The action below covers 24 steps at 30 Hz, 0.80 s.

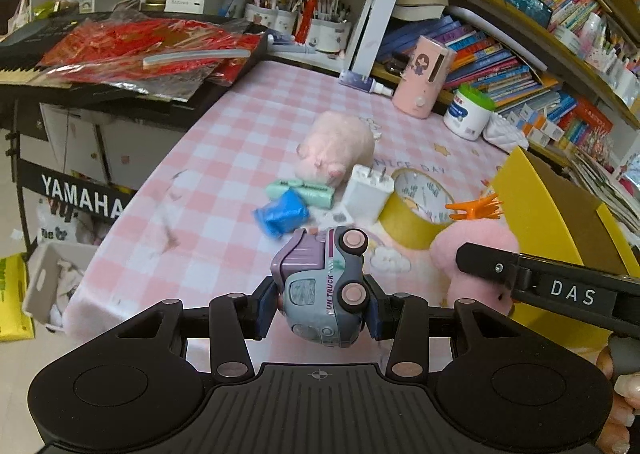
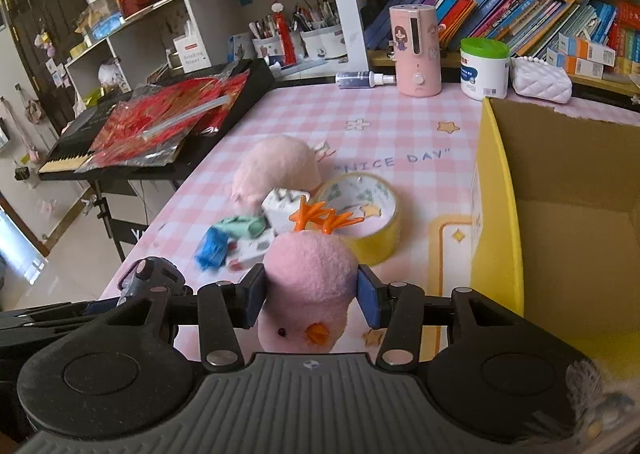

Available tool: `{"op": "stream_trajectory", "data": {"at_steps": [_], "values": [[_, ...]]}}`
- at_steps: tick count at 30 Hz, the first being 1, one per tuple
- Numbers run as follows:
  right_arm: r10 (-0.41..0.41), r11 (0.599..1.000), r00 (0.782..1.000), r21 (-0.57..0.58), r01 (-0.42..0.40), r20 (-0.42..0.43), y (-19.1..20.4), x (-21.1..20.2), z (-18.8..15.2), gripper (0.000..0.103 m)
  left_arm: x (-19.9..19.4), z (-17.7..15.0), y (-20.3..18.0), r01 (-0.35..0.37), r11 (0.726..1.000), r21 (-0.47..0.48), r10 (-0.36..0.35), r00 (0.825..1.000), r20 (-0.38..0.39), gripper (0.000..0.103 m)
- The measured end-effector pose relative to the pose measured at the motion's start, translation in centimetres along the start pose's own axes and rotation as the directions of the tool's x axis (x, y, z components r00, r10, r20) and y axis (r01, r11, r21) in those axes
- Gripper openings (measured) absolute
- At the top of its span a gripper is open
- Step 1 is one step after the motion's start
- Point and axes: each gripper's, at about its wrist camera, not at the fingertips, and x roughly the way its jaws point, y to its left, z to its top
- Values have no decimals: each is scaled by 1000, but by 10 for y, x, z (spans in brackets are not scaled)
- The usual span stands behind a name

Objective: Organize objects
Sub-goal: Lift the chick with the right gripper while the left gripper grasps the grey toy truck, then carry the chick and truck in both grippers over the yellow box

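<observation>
Left wrist view: toy truck point(image 1: 320, 286) lifted sideways above the checked counter point(image 1: 224, 142), left gripper point(image 1: 320, 308) fingers clamped on it. Right gripper point(image 2: 312, 296) squeezes the pink plush chick point(image 2: 308, 286) beside the yellow box point(image 2: 500, 214).

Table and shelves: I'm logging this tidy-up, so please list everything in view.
Toy truck: 1, grey-purple, in left gripper.
Plush chick: 1, pink, orange feet, in right gripper.
Plush pig: 1, pink, mid-table.
Charger plug: 1, white, beside pig.
Tape roll: 1, yellow, beside the plug.
Green roll: 1, against pig.
Blue bag: 1, crumpled, near truck.
Cardboard box: 1, yellow outside, table's right.
Pink dispenser: 1, table's back.
White jar: 1, green lid, beside dispenser.
Keyboard: 1, black, left, under red packets.
Books: many, shelves.
Left gripper: shut on truck.
Right gripper: shut on chick.
</observation>
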Motion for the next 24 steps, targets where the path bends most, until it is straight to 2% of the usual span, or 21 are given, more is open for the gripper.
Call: {"op": "stream_trajectory", "data": {"at_steps": [13, 24], "values": [[-42, 997, 998, 57, 44, -43, 16, -39, -53, 45, -44, -39, 4, 45, 998, 45, -45, 999, -13, 42], [-85, 990, 996, 108, 88, -29, 12, -71, -78, 45, -66, -55, -7, 85, 991, 100, -85, 996, -4, 42]]}}
